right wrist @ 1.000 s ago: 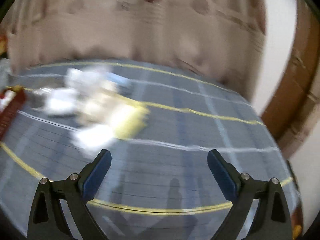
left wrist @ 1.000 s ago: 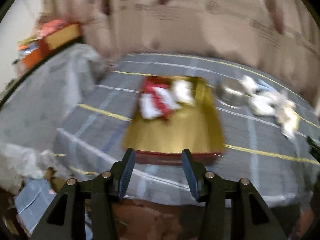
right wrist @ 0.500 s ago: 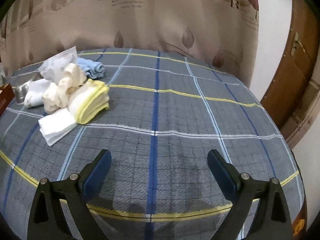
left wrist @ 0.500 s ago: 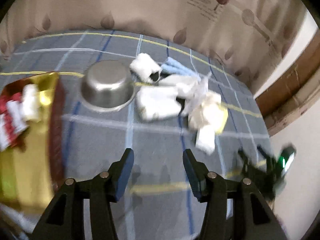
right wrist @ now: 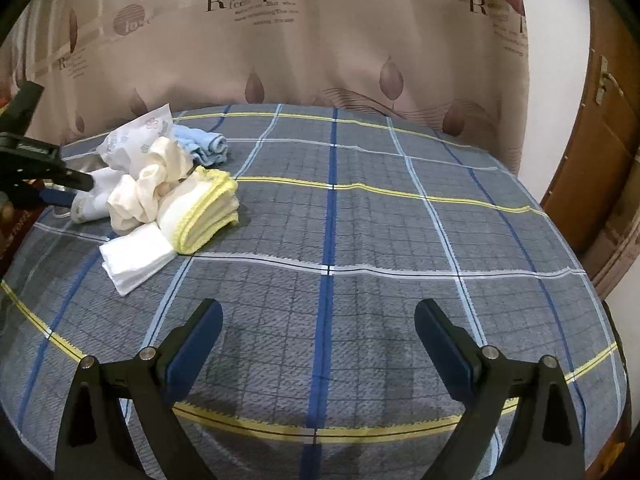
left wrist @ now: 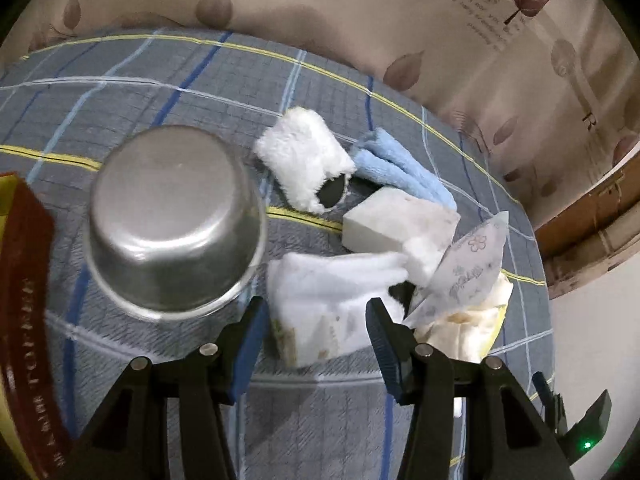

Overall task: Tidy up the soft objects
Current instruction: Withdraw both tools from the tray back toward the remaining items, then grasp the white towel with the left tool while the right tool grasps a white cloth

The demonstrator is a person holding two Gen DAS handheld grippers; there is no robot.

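Note:
A pile of soft things lies on the checked cloth. In the left wrist view my left gripper point(left wrist: 316, 322) is open, its jaws on either side of a white sock point(left wrist: 320, 300). Behind it lie a white sponge block point(left wrist: 394, 226), a fluffy white roll point(left wrist: 304, 162), a light blue cloth point(left wrist: 404, 172), a printed plastic bag point(left wrist: 468, 268) and cream cloth point(left wrist: 476, 328). In the right wrist view my right gripper point(right wrist: 318, 326) is open and empty over bare cloth; the pile shows at left with a yellow-edged folded towel point(right wrist: 202, 212) and a white folded cloth point(right wrist: 136, 258).
An upturned steel bowl point(left wrist: 172, 220) stands left of the pile. A red and gold box point(left wrist: 24, 312) lies at the far left. A patterned curtain point(right wrist: 320, 40) hangs behind the table, and a wooden door point(right wrist: 600, 140) is at the right.
My left gripper has swung right from the gold box to the pile and moved in until its jaws straddle the white sock. The right gripper has held still since half a second ago.

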